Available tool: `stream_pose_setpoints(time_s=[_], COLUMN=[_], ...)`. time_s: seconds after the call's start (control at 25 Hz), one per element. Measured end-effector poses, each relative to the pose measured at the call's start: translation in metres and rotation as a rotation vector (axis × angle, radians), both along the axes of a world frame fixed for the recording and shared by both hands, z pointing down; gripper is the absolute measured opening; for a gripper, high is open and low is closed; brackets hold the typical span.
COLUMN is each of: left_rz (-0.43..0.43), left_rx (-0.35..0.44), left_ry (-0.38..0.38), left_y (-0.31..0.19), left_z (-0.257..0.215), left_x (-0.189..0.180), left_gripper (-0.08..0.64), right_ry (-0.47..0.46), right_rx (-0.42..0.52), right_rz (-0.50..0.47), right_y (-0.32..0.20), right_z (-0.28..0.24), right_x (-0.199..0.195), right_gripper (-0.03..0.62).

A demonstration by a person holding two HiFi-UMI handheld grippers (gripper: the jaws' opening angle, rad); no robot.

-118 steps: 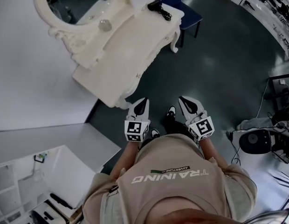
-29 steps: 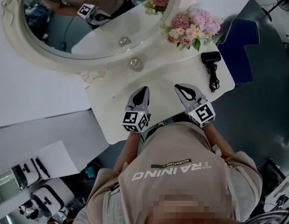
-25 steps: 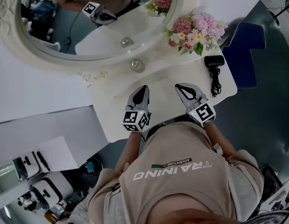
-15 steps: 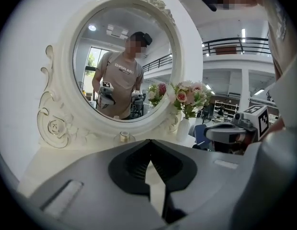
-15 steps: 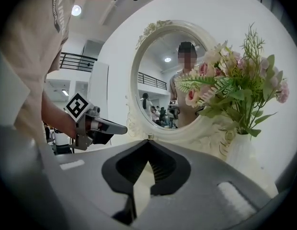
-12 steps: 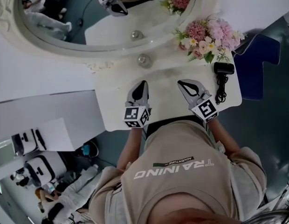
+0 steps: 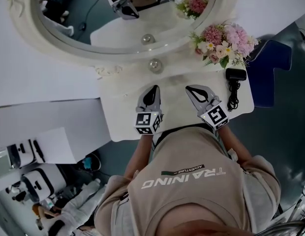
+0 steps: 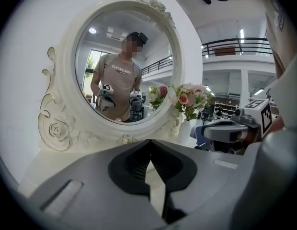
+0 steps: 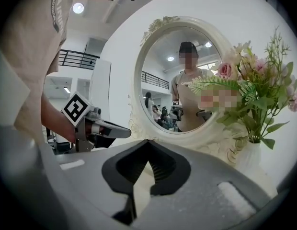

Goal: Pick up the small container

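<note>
The small container (image 7: 154, 65), a clear jar with a round lid, stands on the white dressing table (image 7: 123, 122) just under the oval mirror (image 7: 69, 43). It also shows low in the left gripper view as the small container (image 8: 127, 138), just past the jaw tips. My left gripper (image 7: 153, 87) hovers over the table a short way in front of it, shut and empty. My right gripper (image 7: 189, 88) hangs beside it to the right, tips also together with nothing in them. In their own views, the left gripper (image 8: 149, 141) and right gripper (image 9: 147, 141) both point toward the mirror.
A white vase of pink flowers (image 7: 222, 37) stands at the table's back right, and the vase (image 9: 246, 157) is close to my right gripper. A black corded device (image 7: 235, 75) lies by the right edge. A blue chair (image 7: 270, 73) stands beyond that.
Several seconds ago the grippers hung over bare floor away from the table; now they are over its front half. Over the last second the view shifted slightly; both grippers stay shut.
</note>
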State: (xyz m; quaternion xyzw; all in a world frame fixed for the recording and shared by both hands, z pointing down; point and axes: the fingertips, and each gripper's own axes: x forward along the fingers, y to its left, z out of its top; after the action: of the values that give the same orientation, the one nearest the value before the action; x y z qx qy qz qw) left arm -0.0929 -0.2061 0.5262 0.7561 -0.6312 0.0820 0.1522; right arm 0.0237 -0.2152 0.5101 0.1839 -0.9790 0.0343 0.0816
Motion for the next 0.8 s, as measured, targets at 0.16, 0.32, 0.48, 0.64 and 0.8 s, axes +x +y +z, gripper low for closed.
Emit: stream_pose_setpoints(time_s=[0.16, 0.32, 0.48, 0.64, 0.8], left_rz=[0.018, 0.007, 0.009, 0.028, 0.05], left_rx=[0.011, 0.0, -0.034, -0.066, -0.069], left_ry=[-0.008, -0.012, -0.035, -0.069, -0.077], left_y=[-0.002, -0.002, -0.005, -0.006, -0.009], left_z=[-0.002, 0.001, 0.01, 0.019, 0.023], left_x=[-0.005, -0.016, -0.024, -0.024, -0.02], left_gripper=[0.028, 0.062, 0.219, 0.431, 0.433], right_ry=[0.005, 0.001, 0.014, 0.018, 0.021], right_rx=[0.028, 0.026, 0.039, 0.038, 0.031], right_rz=[0.015, 0.032, 0.037, 0.056, 0.074], right_y=[0.002, 0.004, 0.008, 0.011, 0.014], right_z=[-0.007, -0.01, -0.01, -0.01, -0.01], right_x=[-0.008, -0.013, -0.017, -0.016, -0.014], right_gripper=[0.002, 0.003, 0.003, 0.002, 0.002])
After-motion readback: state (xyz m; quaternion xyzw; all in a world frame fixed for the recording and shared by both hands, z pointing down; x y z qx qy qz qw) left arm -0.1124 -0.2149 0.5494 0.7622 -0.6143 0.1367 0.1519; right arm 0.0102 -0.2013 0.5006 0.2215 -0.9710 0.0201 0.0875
